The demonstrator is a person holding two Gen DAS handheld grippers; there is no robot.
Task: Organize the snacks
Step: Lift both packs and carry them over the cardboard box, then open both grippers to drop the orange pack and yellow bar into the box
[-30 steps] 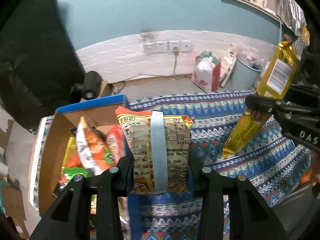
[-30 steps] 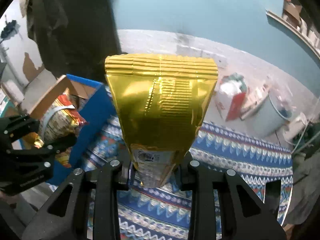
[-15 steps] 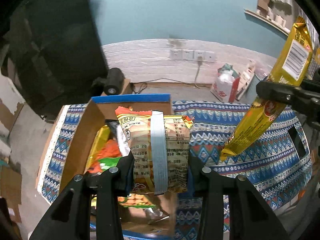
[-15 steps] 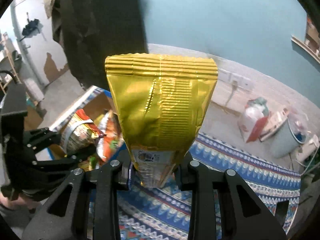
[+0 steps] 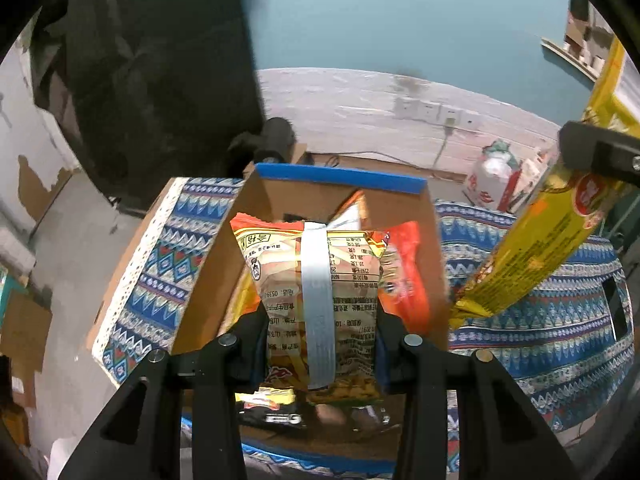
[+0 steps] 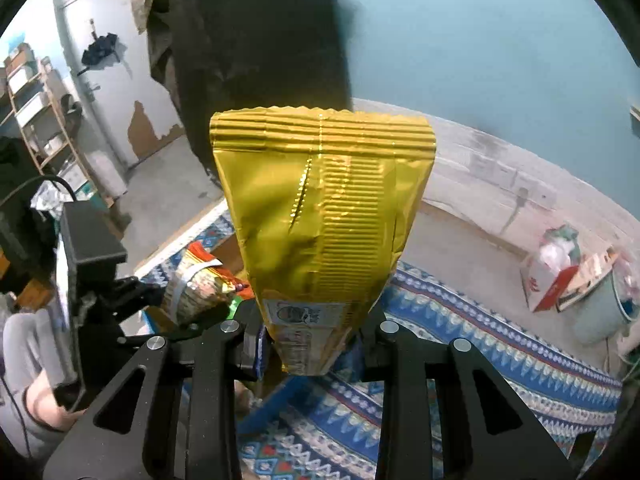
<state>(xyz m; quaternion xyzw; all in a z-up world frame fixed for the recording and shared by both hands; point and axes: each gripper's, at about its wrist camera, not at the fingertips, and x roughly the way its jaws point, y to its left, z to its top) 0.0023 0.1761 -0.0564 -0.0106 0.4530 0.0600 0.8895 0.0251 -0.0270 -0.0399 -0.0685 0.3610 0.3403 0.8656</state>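
My left gripper (image 5: 320, 344) is shut on an orange and yellow snack bag (image 5: 316, 292) with a pale seam strip, held above an open cardboard box (image 5: 340, 180) with a blue rim. Several snack packets lie in the box, one an orange packet (image 5: 404, 276). My right gripper (image 6: 310, 344) is shut on a gold foil snack bag (image 6: 320, 216) held upright. In the left wrist view that bag (image 5: 536, 248) hangs to the right of the box. In the right wrist view the left gripper with its bag (image 6: 196, 284) is at lower left.
The box stands on a table with a blue patterned cloth (image 5: 540, 320). Beyond the table are the floor, a wall with sockets (image 5: 436, 110), a red and white bag (image 5: 492, 184) and a pale bin (image 6: 604, 308). A dark cloth (image 6: 256, 40) hangs at the back left.
Both grippers have moved left with their bags. The left bag, earlier over the box's right edge, now hangs over the middle of the box. The gold bag has come closer to the box.
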